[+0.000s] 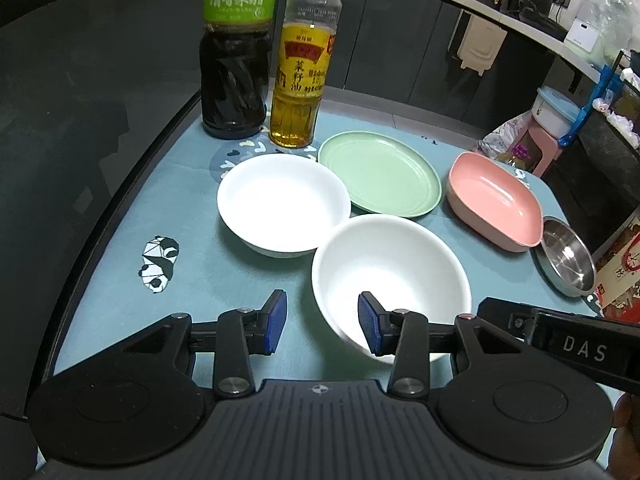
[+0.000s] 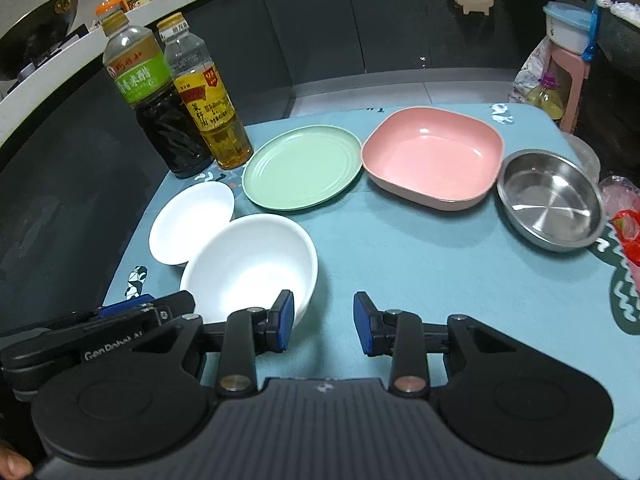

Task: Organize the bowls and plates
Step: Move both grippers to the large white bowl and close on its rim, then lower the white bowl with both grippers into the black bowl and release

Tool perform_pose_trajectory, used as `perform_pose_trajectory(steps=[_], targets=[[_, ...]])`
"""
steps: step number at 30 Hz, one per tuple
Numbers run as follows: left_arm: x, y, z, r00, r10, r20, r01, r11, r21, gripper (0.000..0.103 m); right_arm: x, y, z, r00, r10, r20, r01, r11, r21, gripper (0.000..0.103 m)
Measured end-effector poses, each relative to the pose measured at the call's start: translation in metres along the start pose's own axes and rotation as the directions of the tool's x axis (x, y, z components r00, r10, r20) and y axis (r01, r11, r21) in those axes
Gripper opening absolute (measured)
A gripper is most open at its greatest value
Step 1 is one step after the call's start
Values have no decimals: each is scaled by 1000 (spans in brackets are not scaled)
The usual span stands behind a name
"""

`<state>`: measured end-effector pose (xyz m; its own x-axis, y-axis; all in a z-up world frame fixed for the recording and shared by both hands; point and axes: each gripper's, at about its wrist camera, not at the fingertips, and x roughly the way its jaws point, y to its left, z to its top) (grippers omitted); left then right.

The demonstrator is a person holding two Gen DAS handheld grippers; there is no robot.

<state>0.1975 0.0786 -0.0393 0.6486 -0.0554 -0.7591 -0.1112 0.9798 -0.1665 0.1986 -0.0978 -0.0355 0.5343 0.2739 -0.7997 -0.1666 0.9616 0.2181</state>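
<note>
Left wrist view, left to right: my left gripper (image 1: 322,324) is released, straddling the near white bowl's (image 1: 390,276) rim; green plate (image 1: 380,174), pink dish (image 1: 494,200), steel dish (image 1: 566,256) on the teal tablecloth (image 1: 120,280). My right gripper (image 2: 324,326) is released, empty.

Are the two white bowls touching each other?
Cannot tell. In both wrist views the nearer white bowl overlaps the farther white bowl, with no visible gap, but overlap may hide one.
</note>
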Motion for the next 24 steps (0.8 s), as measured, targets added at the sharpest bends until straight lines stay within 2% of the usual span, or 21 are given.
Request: perform_pose_trajectory(steps=[7, 14, 15, 16, 17, 19, 24], targets=[[23, 1, 5, 999, -14, -34, 14, 1000, -16, 36, 26, 1, 9, 999, 1, -36, -1, 1000, -4, 33], [40, 1, 7, 998, -21, -60, 20, 1000, -22, 28, 48, 0, 13, 997, -16, -72, 15, 1000, -7, 33], [42, 1, 7, 998, -22, -63, 20, 999, -25, 26, 51, -1, 13, 997, -17, -77, 17, 1000, -3, 31], [45, 2, 7, 998, -23, -65, 21, 999, -27, 20, 54, -2, 13, 997, -16, -82, 16, 1000, 1, 28], [47, 2, 7, 997, -24, -67, 23, 999, -26, 13, 56, -2, 14, 996, -9, -87, 9, 1000, 2, 20], [46, 2, 6, 997, -43, -59, 42, 999, -19, 9, 57, -2, 13, 995, 28, -98, -28, 1000, 3, 6], [29, -4, 6, 998, -55, -16, 56, 998, 7, 9, 42, 3, 11, 998, 3, -57, -4, 1000, -21, 6]])
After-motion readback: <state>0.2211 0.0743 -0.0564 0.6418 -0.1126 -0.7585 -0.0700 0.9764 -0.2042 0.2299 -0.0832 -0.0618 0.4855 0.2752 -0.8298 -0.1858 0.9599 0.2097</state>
